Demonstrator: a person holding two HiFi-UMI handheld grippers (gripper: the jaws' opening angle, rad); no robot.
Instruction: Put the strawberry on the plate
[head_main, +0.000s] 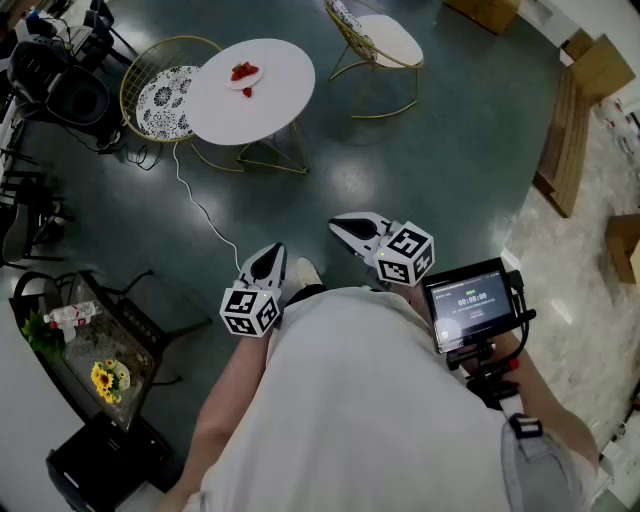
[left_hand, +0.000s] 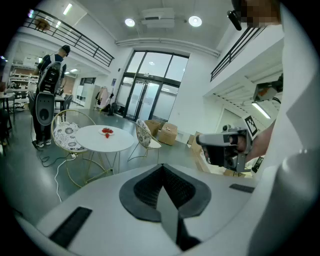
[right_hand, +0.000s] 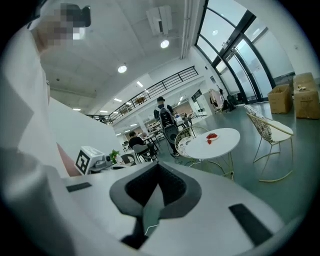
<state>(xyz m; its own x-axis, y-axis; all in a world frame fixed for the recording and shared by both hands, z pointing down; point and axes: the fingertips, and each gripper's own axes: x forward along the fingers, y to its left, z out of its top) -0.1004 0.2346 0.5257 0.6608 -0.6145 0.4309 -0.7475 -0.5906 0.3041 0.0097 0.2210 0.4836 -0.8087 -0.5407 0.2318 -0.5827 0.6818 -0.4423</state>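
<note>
A round white table (head_main: 262, 100) stands far ahead, across the floor. On it sits a small white plate (head_main: 244, 75) with red strawberries, and one loose strawberry (head_main: 247, 92) lies on the tabletop just beside the plate. My left gripper (head_main: 268, 251) and right gripper (head_main: 341, 226) hang close to the person's body, far from the table, both shut and empty. The left gripper view shows its shut jaws (left_hand: 161, 170) and the table (left_hand: 106, 141) in the distance. In the right gripper view the plate (right_hand: 213, 135) and the loose strawberry (right_hand: 209, 141) are small beyond the shut jaws (right_hand: 158, 171).
Two gold wire chairs (head_main: 160, 95) (head_main: 380, 45) flank the table. A white cable (head_main: 200, 210) runs over the floor. A black shelf with sunflowers (head_main: 105, 378) stands at left, cardboard boxes (head_main: 600, 65) at right. A small screen (head_main: 472, 302) sits by the right hand. A person with a backpack (left_hand: 50, 80) stands behind the table.
</note>
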